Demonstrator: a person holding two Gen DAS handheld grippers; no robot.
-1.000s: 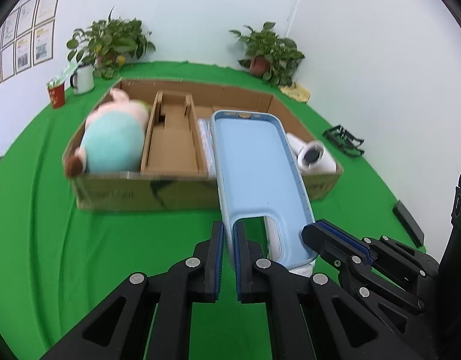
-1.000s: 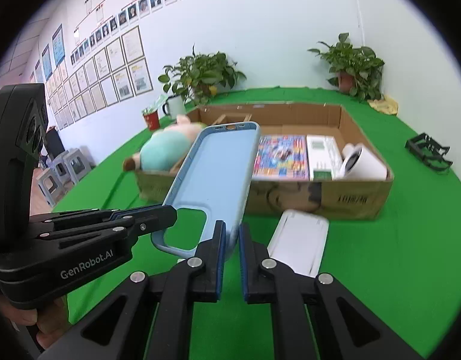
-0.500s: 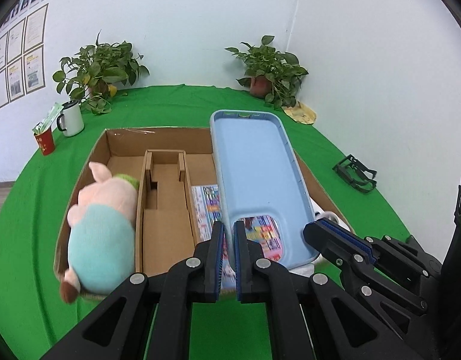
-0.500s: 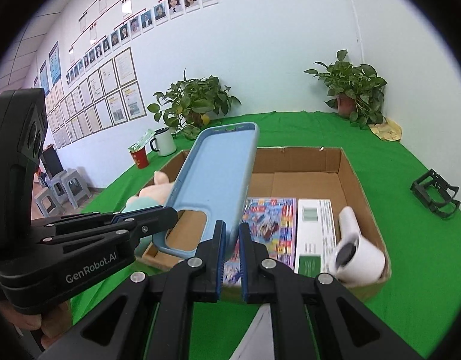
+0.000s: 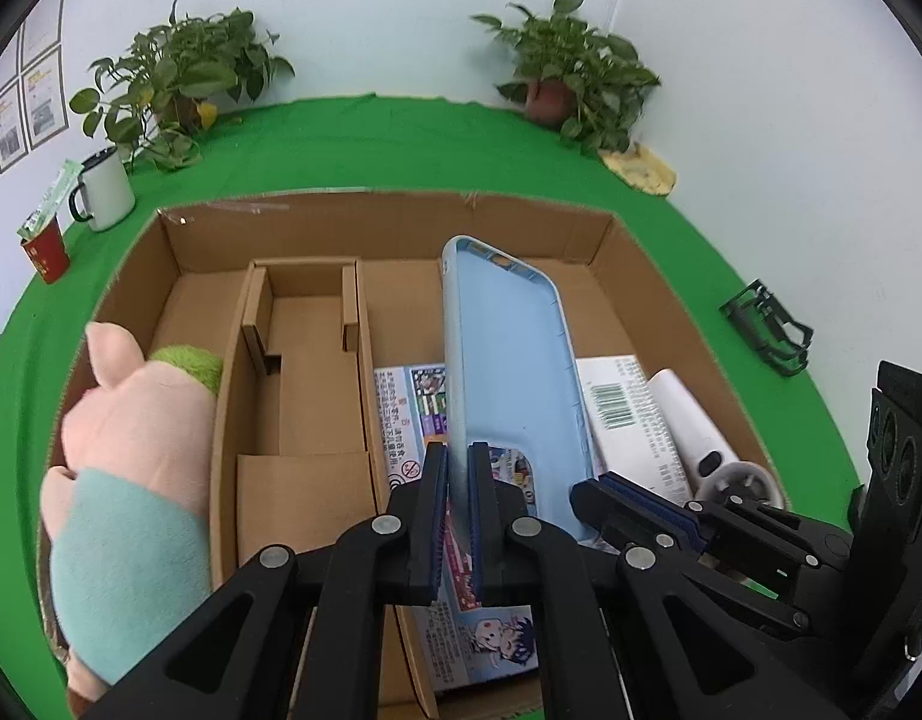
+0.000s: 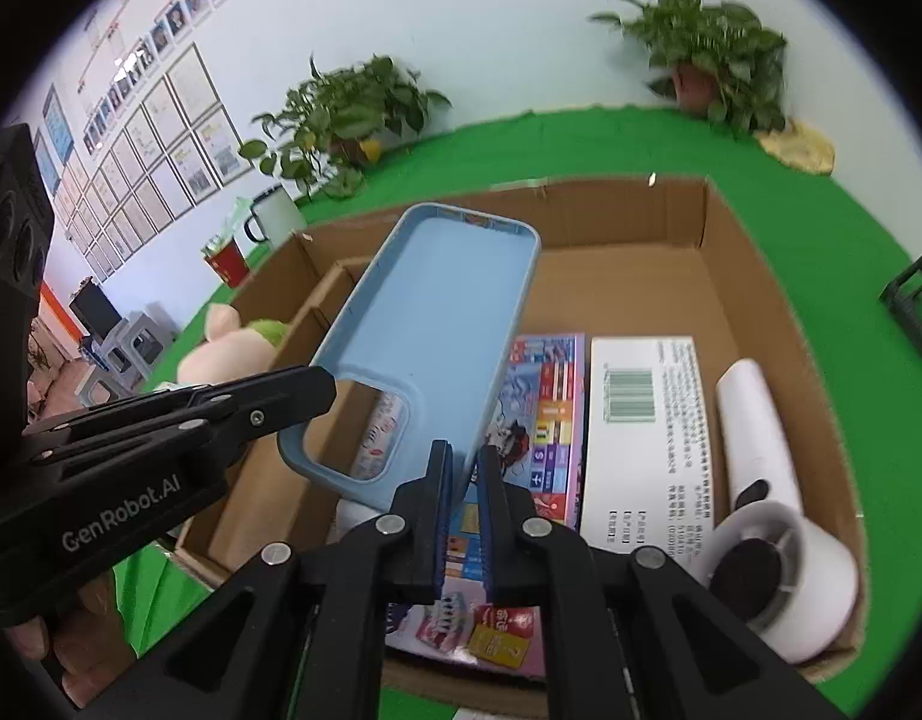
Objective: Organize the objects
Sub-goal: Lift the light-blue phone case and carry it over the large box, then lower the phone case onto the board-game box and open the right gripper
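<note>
- The left gripper and right gripper were both clenched on the near end of the blue phone case.
- Its long axis ran away from the fingers, above the cardboard box, over the colourful book.

Hidden behind the blue phone case: the middle of the colourful booklet and the left edge of the white barcoded box. Cut off at the left wrist view's lower left: the teal end of the plush toy. Covered by black linkages: the near wall of the cardboard box. Too small to read: print on the framed wall papers. Blurred: the potted plant at the far right corner.
</note>
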